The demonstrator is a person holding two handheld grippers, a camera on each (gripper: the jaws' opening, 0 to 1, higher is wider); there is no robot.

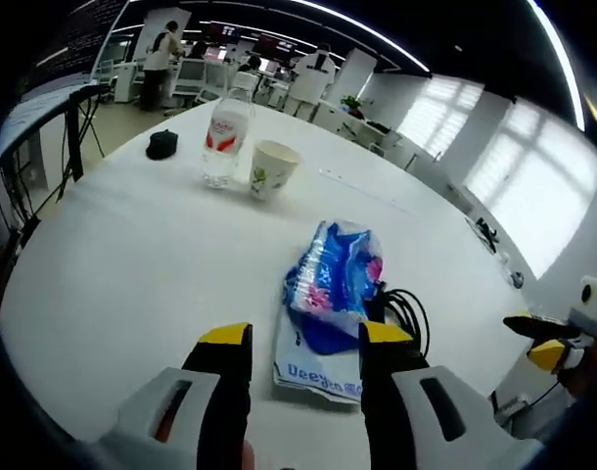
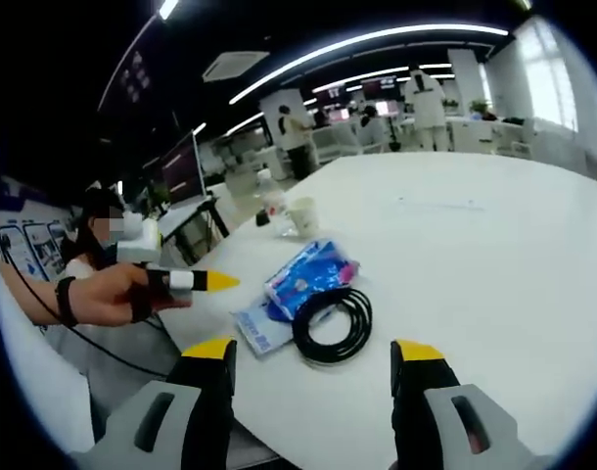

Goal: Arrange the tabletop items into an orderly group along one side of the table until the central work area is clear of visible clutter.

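I'm looking across a big white tabletop (image 1: 132, 264) in an open office. The blue plastic packet (image 1: 333, 294) is my landmark: the coiled black cable (image 2: 333, 325) touches its edge, while the paper cup (image 1: 273, 167), water bottle (image 1: 224, 137) and dark cap (image 1: 162, 145) sit well beyond it. My left claw (image 1: 303, 345) and right claw (image 2: 313, 351) hang released, grasping nothing.

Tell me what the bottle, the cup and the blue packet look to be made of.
Bottle: clear plastic, glossy, see-through walls. Cup: likely paper, matte white with a printed motif. Blue packet: thin plastic film, shiny and crinkled.
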